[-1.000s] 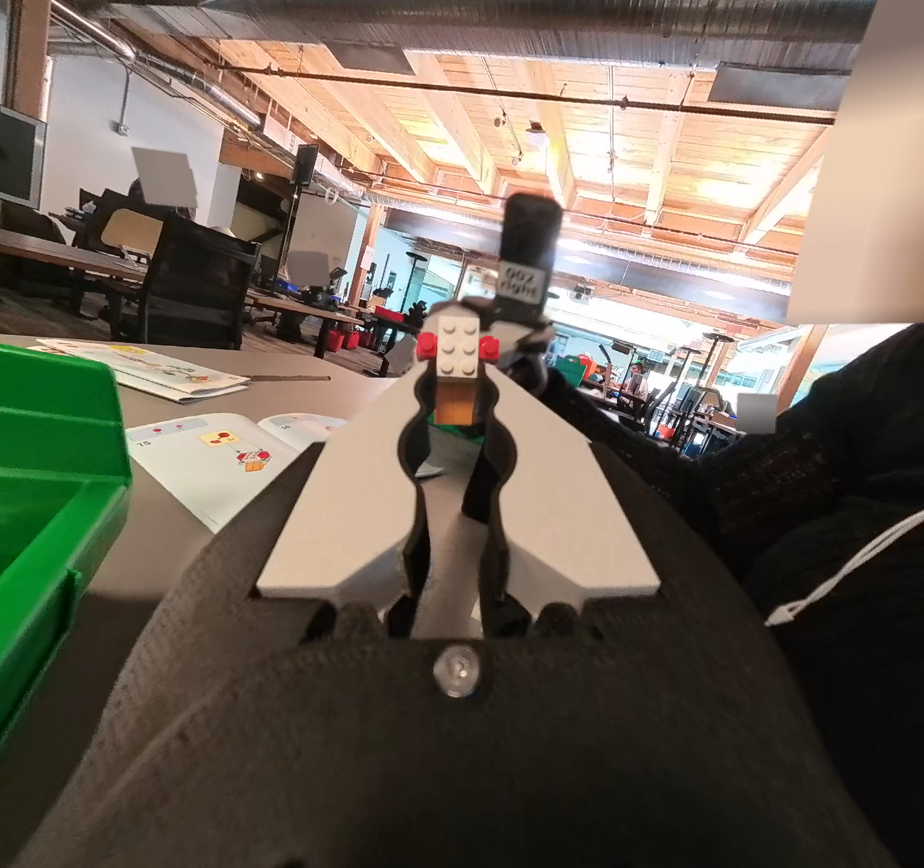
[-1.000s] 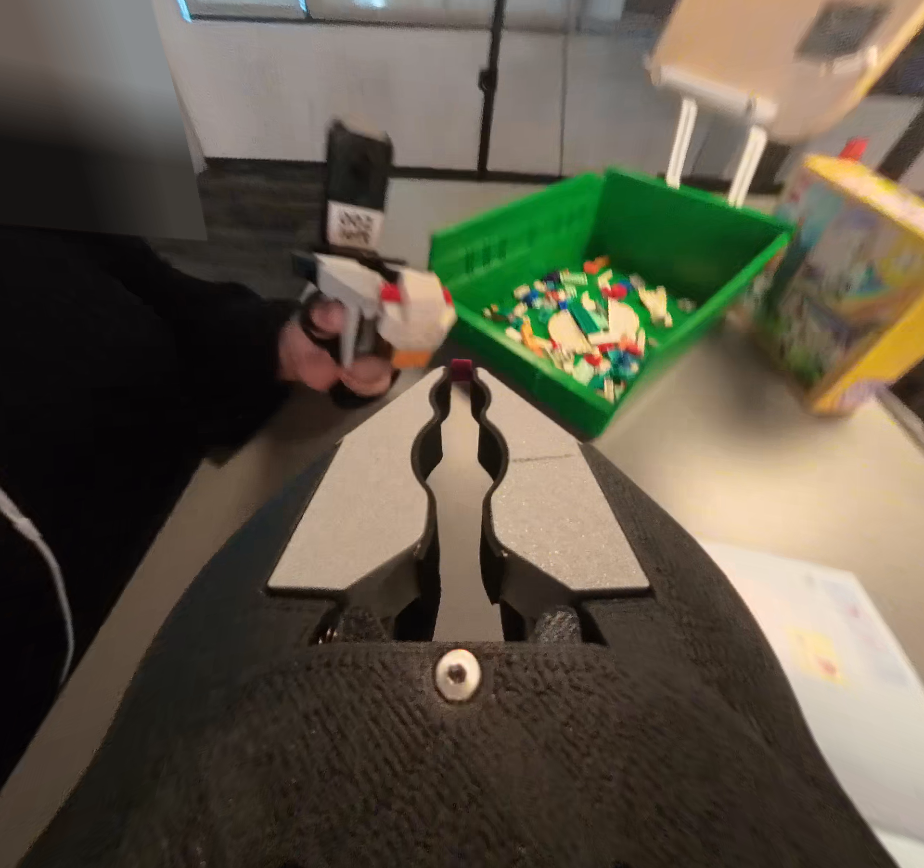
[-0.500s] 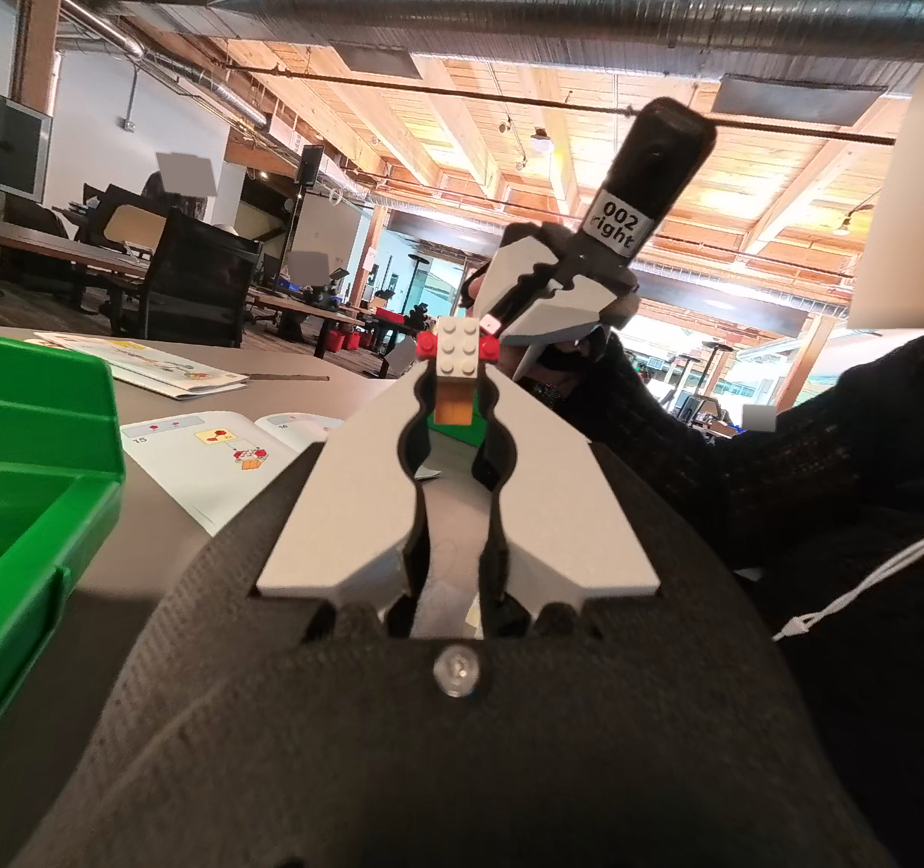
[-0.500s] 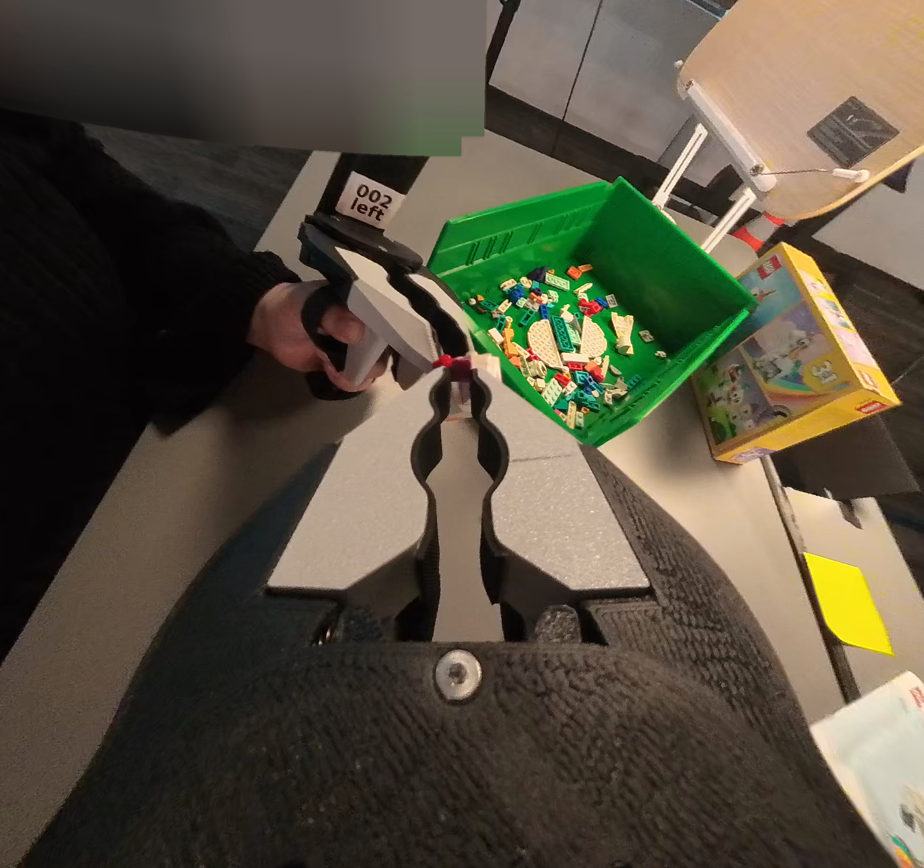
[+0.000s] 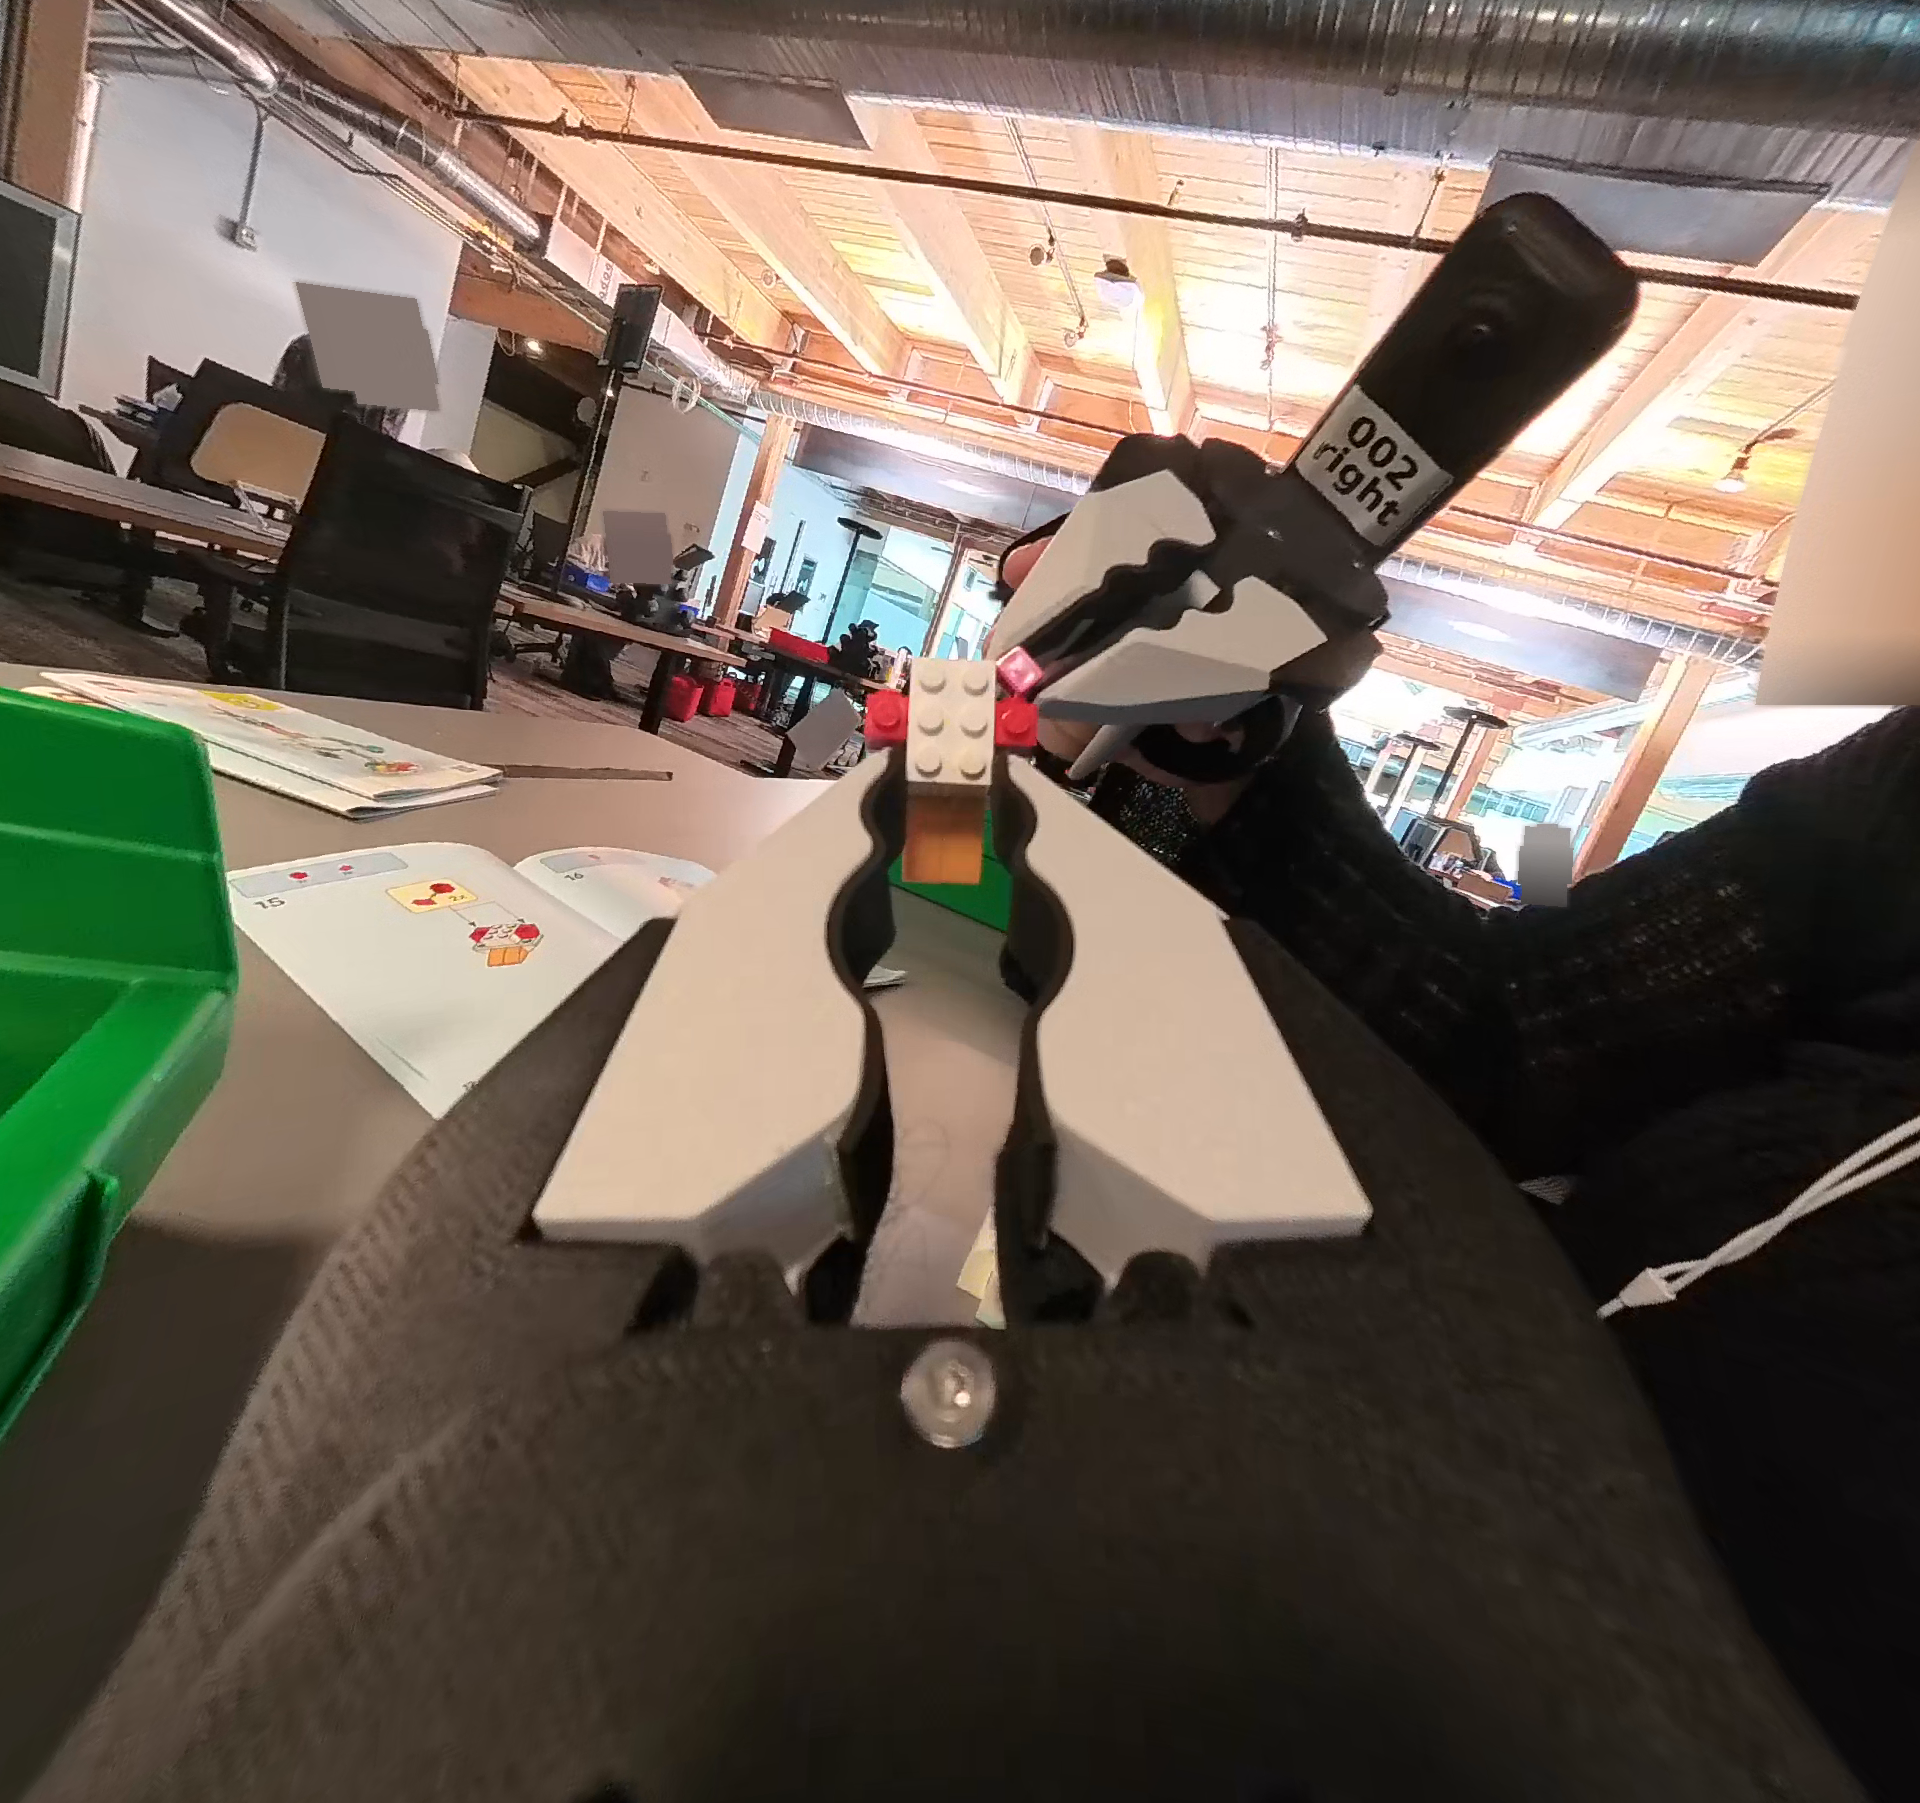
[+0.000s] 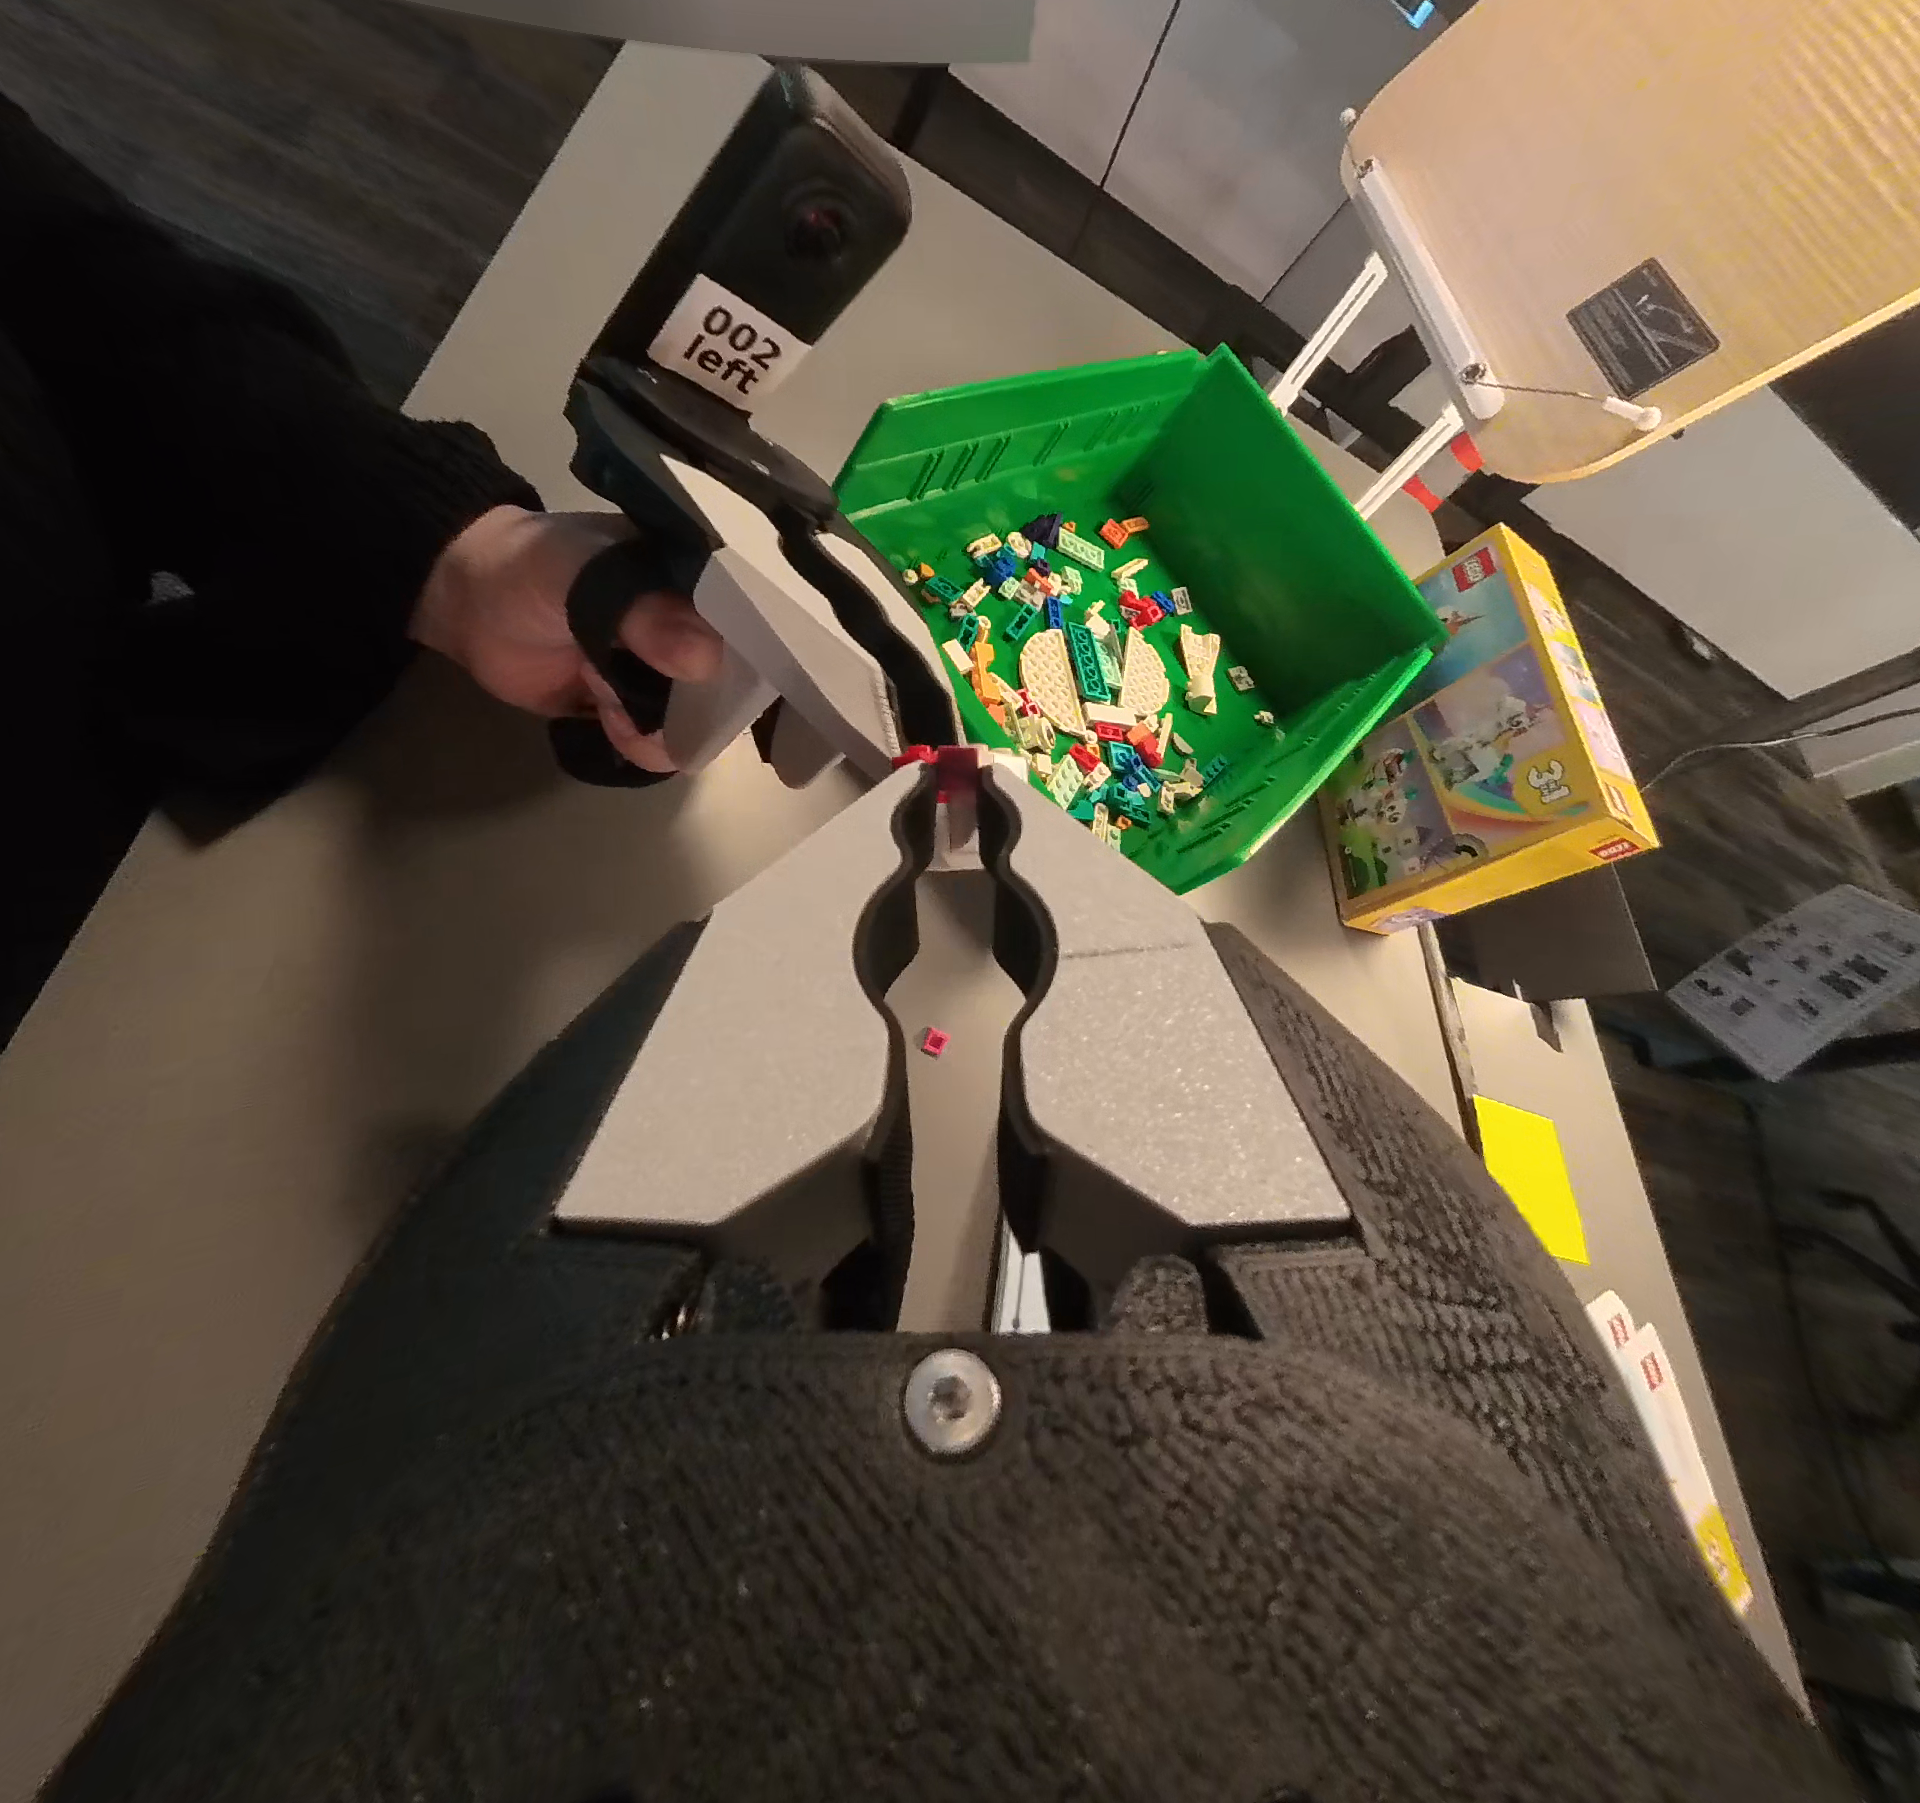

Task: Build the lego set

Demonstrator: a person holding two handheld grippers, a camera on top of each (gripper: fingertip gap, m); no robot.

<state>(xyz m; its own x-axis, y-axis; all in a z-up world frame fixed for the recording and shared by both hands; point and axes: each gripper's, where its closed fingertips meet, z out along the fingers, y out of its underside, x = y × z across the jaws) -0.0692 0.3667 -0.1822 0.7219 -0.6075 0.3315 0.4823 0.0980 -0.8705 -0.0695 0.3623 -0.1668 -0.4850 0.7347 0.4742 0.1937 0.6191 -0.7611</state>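
My left gripper point(image 5: 945, 785) is shut on a small lego assembly point(image 5: 948, 727): a white studded plate on top, red pieces at both sides, an orange block below. It holds it above the table. My right gripper point(image 6: 954, 785) is shut on a tiny magenta piece point(image 6: 958, 764). In the left wrist view the right gripper point(image 5: 1023, 688) comes down from the upper right, with the magenta piece point(image 5: 1018, 670) at the assembly's top right corner. In the right wrist view the left gripper point(image 6: 902, 751) meets my tips, and the assembly is mostly hidden.
A green bin point(image 6: 1299, 548) with several loose pieces stands behind the grippers, and its wall shows in the left wrist view point(image 5: 104, 922). A yellow lego box point(image 6: 1486, 745) stands beside it. An open instruction booklet point(image 5: 436, 932) and a loose magenta piece point(image 6: 933, 1041) lie on the table. Both grippers' tips are close together, under 4 cm apart.
My right gripper has risen, tilted downward and closed in on the assembly with the magenta piece. The left gripper has held the assembly nearly still.
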